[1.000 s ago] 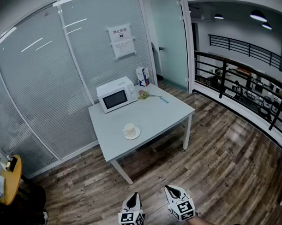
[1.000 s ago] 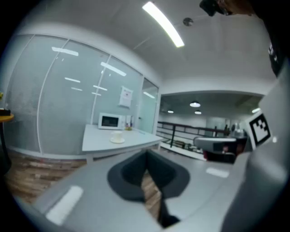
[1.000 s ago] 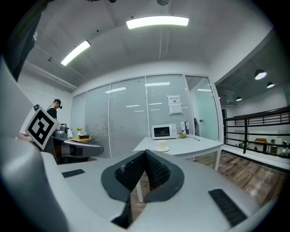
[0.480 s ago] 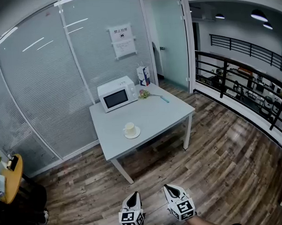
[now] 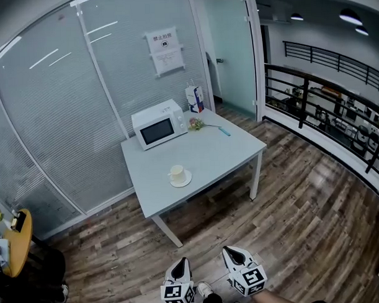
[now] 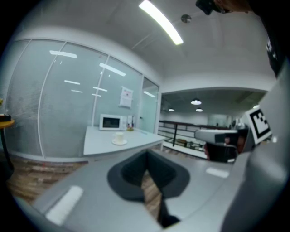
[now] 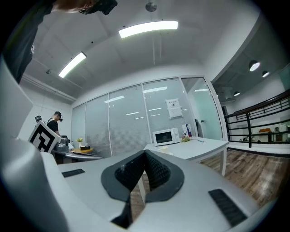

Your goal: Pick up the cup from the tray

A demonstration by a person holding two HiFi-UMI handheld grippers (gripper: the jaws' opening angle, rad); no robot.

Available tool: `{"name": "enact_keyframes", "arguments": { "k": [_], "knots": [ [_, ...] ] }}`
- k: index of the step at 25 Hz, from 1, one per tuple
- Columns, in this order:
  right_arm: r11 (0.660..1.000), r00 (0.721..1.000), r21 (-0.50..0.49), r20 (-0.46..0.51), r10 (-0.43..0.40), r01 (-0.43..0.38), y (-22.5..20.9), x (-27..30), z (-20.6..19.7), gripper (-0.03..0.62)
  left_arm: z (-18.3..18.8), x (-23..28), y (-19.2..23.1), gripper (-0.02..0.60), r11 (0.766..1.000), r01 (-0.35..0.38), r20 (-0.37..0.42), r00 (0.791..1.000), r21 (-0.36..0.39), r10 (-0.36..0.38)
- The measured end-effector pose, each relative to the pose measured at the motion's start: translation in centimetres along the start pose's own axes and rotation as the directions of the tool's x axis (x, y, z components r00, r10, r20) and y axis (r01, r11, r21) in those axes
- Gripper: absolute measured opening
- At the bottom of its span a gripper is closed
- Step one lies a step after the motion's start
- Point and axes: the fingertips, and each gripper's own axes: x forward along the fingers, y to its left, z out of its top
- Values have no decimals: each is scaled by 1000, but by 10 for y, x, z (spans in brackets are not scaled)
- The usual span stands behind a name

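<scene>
**A:** Where does the cup sit?

**B:** The cup stands upright on its small round tray, on the table. It is close to the table's near edge and left of the table's middle.

**A:** What else is on the table?

**B:** A white microwave is at the table's far left corner. A carton stands at the table's far edge. A small bunch of flowers and a blue pen lie toward the table's far right side. All of them are well apart from the cup.

**A:** And the tongs?

**B:** Both are well short of the table, low over the wood floor on the table's near side. They are side by side and both point toward the table. The left gripper has its jaws together, tips touching, with nothing between them. The right gripper is the same: pads meeting at the tip and empty. Neither one touches the table, the tray or the cup.
</scene>
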Motion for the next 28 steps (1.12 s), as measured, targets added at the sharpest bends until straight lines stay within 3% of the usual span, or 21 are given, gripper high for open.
{"name": "enact_keyframes", "arguments": {
  "k": [20,28],
  "knots": [
    [991,1000,-133,-18,15,-17,-17,166,51,3,61,129,99,5,998,68,65,996,-6,-68],
    [994,1000,-110,-15,9,-11,-28,205,58,3,71,155,121,5,998,57,66,996,-9,-57]
  ]
}}
